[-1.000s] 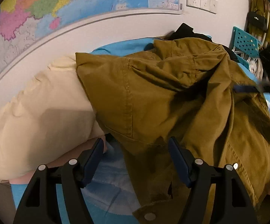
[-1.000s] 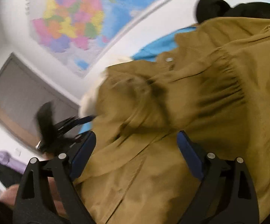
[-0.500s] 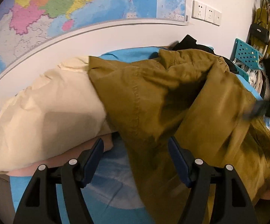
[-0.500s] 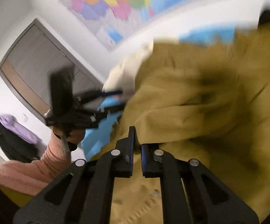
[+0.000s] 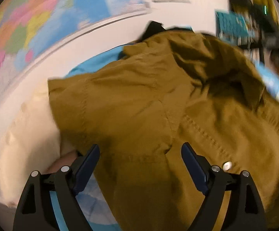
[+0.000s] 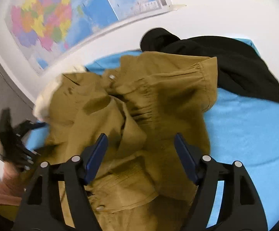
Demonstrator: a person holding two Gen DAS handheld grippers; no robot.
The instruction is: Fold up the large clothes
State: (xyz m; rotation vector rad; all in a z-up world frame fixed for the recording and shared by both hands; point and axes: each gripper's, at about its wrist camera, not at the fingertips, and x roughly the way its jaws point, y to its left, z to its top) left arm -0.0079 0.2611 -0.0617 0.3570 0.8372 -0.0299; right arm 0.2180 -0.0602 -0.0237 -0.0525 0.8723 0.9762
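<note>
In your left wrist view, the olive jacket (image 5: 158, 115), a thick cotton with stitched seams and a white snap button, lay bunched on the blue sheet (image 5: 100, 61), partly over the cream pillow (image 5: 23, 144). Your left gripper (image 5: 140, 165) was opening wide above it, pads touching nothing. A second ago it stood narrower, more to the pillow side.

In your right wrist view, the jacket lay before the black garment (image 6: 226, 63). Your right gripper (image 6: 140, 154), pinched shut half a second ago, was opening, free of cloth.
</note>
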